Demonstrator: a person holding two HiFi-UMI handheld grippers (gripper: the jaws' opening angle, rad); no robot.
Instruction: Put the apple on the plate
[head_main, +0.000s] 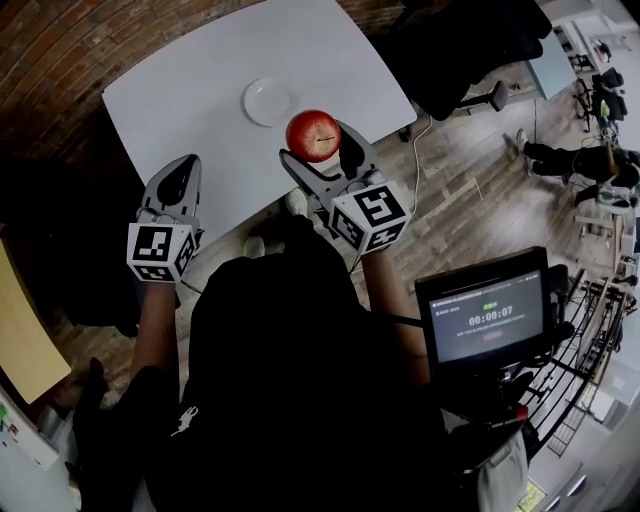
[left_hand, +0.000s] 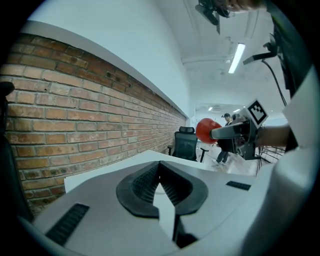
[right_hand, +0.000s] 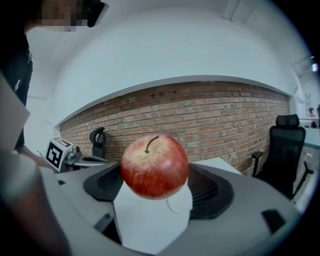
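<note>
While aloft, apple between right gripper fingers.

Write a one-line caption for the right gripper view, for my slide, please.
The right gripper holds a red apple between its jaws above a white table, the plate just ahead.

White worktop at 11 to 12 o'clock. Brick wall beyond it, 10 o'clock. Black office chair, 1 o'clock. Wood floor, 2 o'clock. Lit screen, 4 o'clock.
</note>
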